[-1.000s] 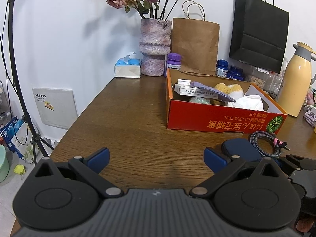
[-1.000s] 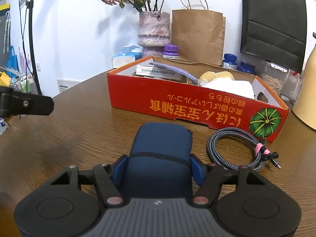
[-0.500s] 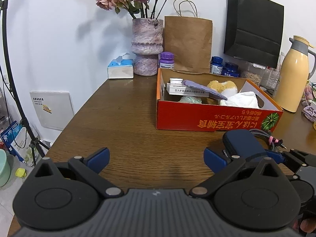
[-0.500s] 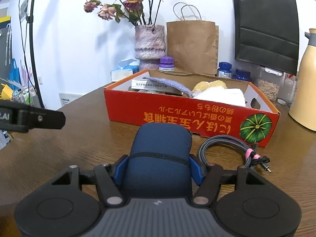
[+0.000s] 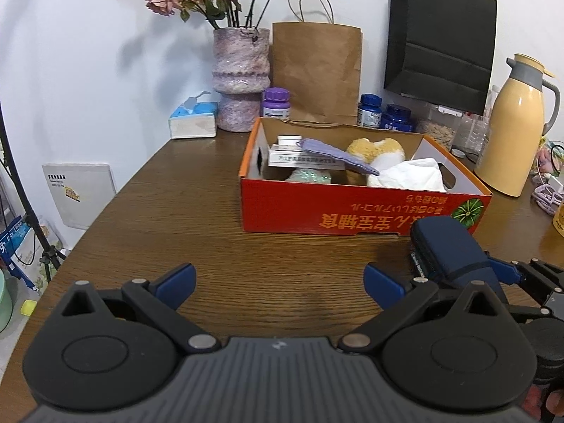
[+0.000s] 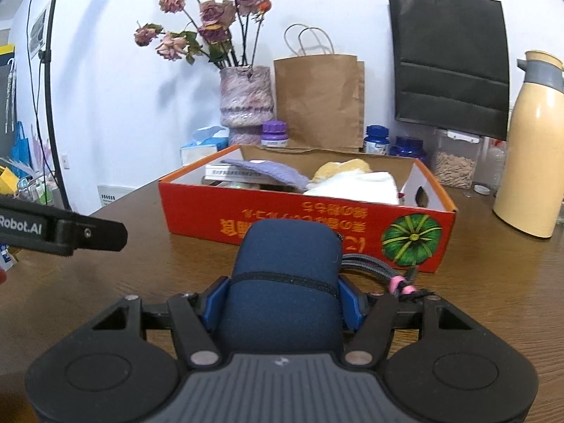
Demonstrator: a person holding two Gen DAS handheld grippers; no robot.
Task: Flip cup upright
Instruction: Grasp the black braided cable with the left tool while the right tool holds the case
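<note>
Lifted since a second ago: navy sleeved cup (image 6: 285,282), once low against the wooden table (image 5: 197,211), now raised and tilted, closed far end level with the lettering on the red cardboard box (image 6: 197,208). Pinched across its middle between the blue pads (image 6: 349,303) of the right gripper (image 6: 283,305), jaws closed on both flanks of the fabric sleeve. Seen from the left wrist as a dark cylinder (image 5: 447,250) at the right edge, angled up toward the box, clear of the tabletop as far as can be judged. Spread wide and holding nothing, the left gripper (image 5: 278,280), blue tips hovering over bare wood grain. Just behind the cup on its right, a braided cable (image 6: 370,268) with pink ties, lying coiled in front of the box. Inside the box, books, a purple cloth, a plush toy and white tissue. Farther back along the wall, a mottled vase (image 5: 241,77) of dried roses, a tissue pack, a brown paper bag (image 5: 317,70), a black bag, and a cream thermos (image 5: 514,127) at the right.
</note>
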